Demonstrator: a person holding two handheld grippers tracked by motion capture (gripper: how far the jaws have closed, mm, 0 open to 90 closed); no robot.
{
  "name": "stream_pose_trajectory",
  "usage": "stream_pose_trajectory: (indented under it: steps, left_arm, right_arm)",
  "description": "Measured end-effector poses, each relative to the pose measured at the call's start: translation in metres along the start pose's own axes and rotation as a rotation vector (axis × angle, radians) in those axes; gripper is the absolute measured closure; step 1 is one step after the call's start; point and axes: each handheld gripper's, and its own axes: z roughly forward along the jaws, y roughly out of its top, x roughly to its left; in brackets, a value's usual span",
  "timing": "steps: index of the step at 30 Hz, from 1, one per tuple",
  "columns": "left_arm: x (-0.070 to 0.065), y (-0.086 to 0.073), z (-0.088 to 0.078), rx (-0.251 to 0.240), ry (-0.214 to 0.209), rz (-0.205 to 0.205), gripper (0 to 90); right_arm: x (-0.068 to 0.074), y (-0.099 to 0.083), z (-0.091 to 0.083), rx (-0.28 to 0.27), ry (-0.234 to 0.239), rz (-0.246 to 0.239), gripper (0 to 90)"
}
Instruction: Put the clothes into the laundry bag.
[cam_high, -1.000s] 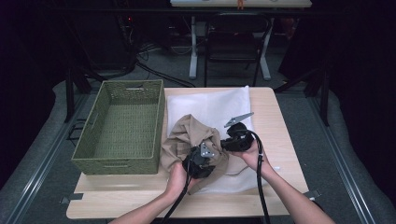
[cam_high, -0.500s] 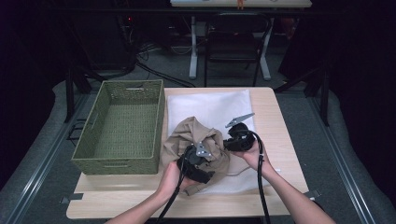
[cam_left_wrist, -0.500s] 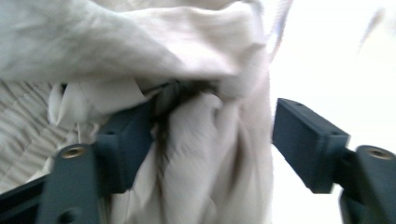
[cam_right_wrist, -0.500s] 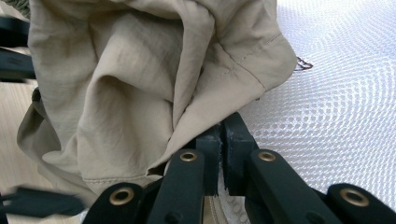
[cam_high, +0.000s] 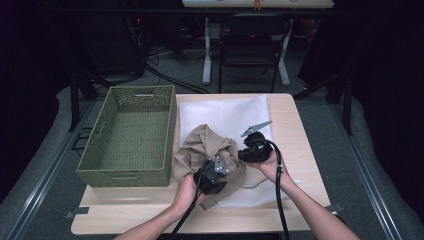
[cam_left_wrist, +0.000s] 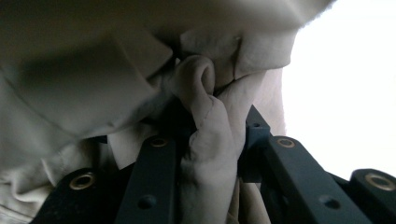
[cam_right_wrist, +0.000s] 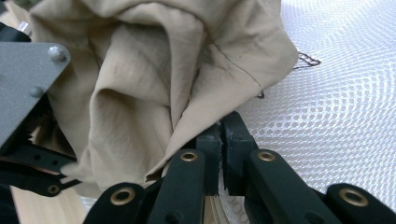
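- Tan garment (cam_high: 207, 150) sits bunched on the white mesh sheet (cam_high: 225, 112) mid-table, just right of the green woven basket (cam_high: 127, 137), which has nothing in it.
- Left gripper (cam_high: 212, 177): jaws have just been closing; in the left gripper view a thick roll of fabric (cam_left_wrist: 210, 140) is clamped between them. Holding the garment at its near side.
- Right gripper (cam_high: 250, 150): jaws fully together, pinching a seamed edge of the garment (cam_right_wrist: 205, 116) at its right side; the mesh sheet (cam_right_wrist: 336, 93) lies right behind it.
- Step in hand, as I read it: get two solid grips, then lift or spread the cloth, likely for the basket.
- Doing it well:
  - Left grip is a fat wad, several layers; check it's a hem and not a random fold, else it unrolls on lift.
  - Right pinch is thin and near the edge; pull gently or it slips out.
  - Confirm the right jaws haven't caught the mesh too. I can't tell from here.
  - Lift both hands together, straight up, before moving apart.
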Motion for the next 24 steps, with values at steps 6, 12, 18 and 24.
stream_pose_trajectory:
  steps: [6, 12, 18, 24]
  left_arm:
    - [0.001, 0.005, 0.002, -0.024, -0.013, -0.095, 73.1]
    - [0.014, 0.001, 0.012, -0.01, -0.045, -0.145, 68.6]
    - [0.011, 0.003, -0.01, -0.017, -0.074, -0.086, 50.9]
    - [0.01, 0.003, -0.038, -0.024, -0.086, -0.067, 37.1]
  right_arm:
    - [0.002, 0.004, -0.012, -0.052, 0.027, 0.016, 87.7]
    - [0.002, 0.0, -0.002, -0.013, 0.016, 0.01, 87.5]
    - [-0.001, -0.001, -0.002, -0.016, 0.0, 0.005, 87.2]
    - [-0.002, 0.0, -0.001, -0.014, -0.006, -0.003, 87.2]
